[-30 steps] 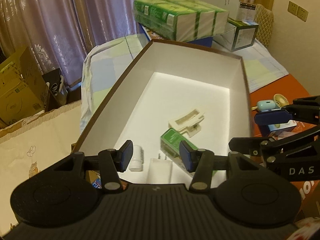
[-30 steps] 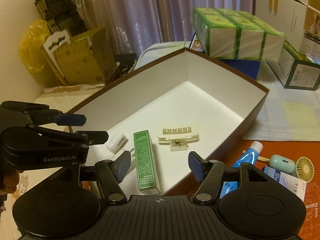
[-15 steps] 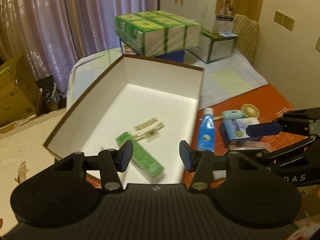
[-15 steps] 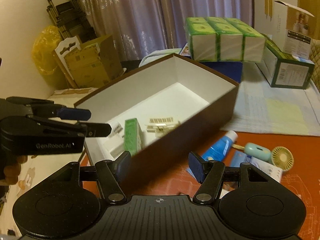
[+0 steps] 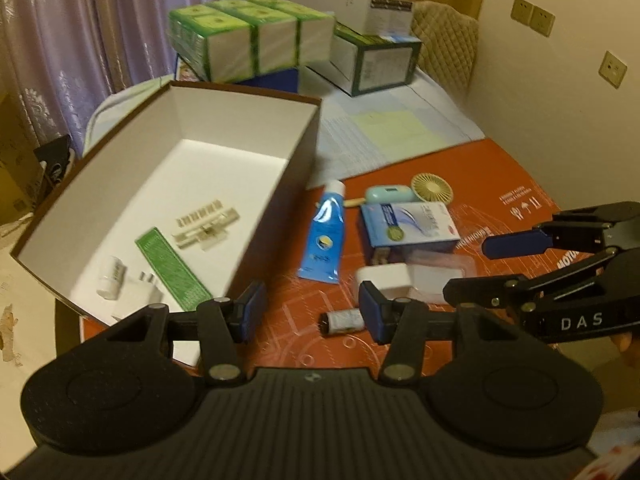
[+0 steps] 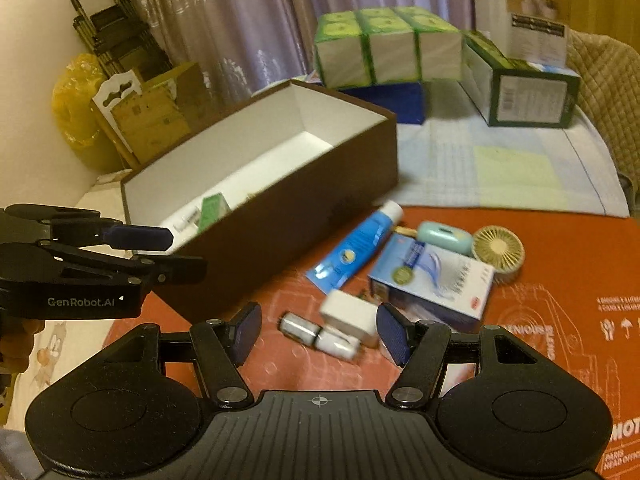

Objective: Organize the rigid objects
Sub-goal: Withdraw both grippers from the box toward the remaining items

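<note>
A brown box (image 5: 256, 100) with a white inside holds a green carton (image 5: 172, 268), a cream hair clip (image 5: 206, 226), a small white bottle (image 5: 112, 278) and a white plug (image 5: 138, 298). To its right on the orange mat lie a blue tube (image 5: 324, 240), a blue-white carton (image 5: 408, 226), a white charger (image 5: 384, 282), a small cylinder (image 5: 340, 320), a mint case (image 5: 390, 194) and a small fan (image 5: 432, 188). My left gripper (image 5: 312, 312) is open and empty above the mat. My right gripper (image 6: 318, 330) is open and empty over the small cylinder (image 6: 316, 334) and charger (image 6: 348, 314).
Green-white packs (image 5: 252, 40) and a dark green box (image 5: 380, 64) stand at the back on a pale cloth (image 5: 400, 132). Cardboard boxes (image 6: 156, 116) and a yellow bag (image 6: 76, 108) sit left of the table. Curtains hang behind.
Both grippers have drawn back from over the box and swung right, toward the loose things on the orange mat. Both stay open and empty.
</note>
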Tool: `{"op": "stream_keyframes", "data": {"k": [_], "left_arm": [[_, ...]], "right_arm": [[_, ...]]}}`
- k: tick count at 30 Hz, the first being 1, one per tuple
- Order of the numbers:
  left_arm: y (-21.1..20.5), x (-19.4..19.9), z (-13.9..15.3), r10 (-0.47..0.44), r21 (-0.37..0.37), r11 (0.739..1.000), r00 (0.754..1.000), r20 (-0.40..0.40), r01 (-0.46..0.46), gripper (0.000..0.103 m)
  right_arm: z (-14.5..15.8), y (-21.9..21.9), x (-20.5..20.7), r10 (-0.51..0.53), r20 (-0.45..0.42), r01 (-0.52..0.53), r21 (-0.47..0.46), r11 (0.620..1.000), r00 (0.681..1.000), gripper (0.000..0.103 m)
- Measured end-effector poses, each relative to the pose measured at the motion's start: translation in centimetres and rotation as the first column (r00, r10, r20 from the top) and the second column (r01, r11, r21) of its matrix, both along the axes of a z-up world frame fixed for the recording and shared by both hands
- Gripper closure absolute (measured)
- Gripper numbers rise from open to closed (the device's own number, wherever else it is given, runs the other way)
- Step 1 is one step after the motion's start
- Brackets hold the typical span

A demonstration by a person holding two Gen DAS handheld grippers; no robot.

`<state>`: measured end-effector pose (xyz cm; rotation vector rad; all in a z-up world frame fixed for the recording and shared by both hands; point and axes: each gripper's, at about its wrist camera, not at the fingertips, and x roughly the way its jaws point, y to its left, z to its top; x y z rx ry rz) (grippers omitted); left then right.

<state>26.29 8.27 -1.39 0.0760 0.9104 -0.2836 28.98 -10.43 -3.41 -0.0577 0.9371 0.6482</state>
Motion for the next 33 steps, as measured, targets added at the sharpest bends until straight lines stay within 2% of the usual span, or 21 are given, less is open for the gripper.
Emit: {"op": "stream_keyframes", "data": {"k": [16,25,28,33], "left_arm": [[-3.7,-0.1,-3.7,-0.055,0.018,0.998,0.996,-0.075,0.056,0.056],[-4.2,0.8,-6.8,-0.052,0.019,0.998,0.992,-0.116,0.054,0.055],[-4.5,1.1,-7.5,-0.053,0.025,0.998,0.991,-0.126,0.057,0.051],[-4.9,1.4,-8.0,-0.058,0.024,0.998,0.990,-0.125,0.062,0.050]], "right_arm": [[-1.9,-3.8,0.2,-0.041,-0.055,0.039,-0.024,0.999,0.998,0.042],[-3.3,-5.2,0.7,-0.083,-0.073,0.079,-0.049,0.996,0.994,0.042],[-3.8,-5.8,0.8,-0.104,-0.083,0.100,-0.056,0.993,0.991,0.042],[-4.2,-6.6,1.1,-0.124,-0.092,0.119,-0.058,0.991,0.988,0.042]]}}
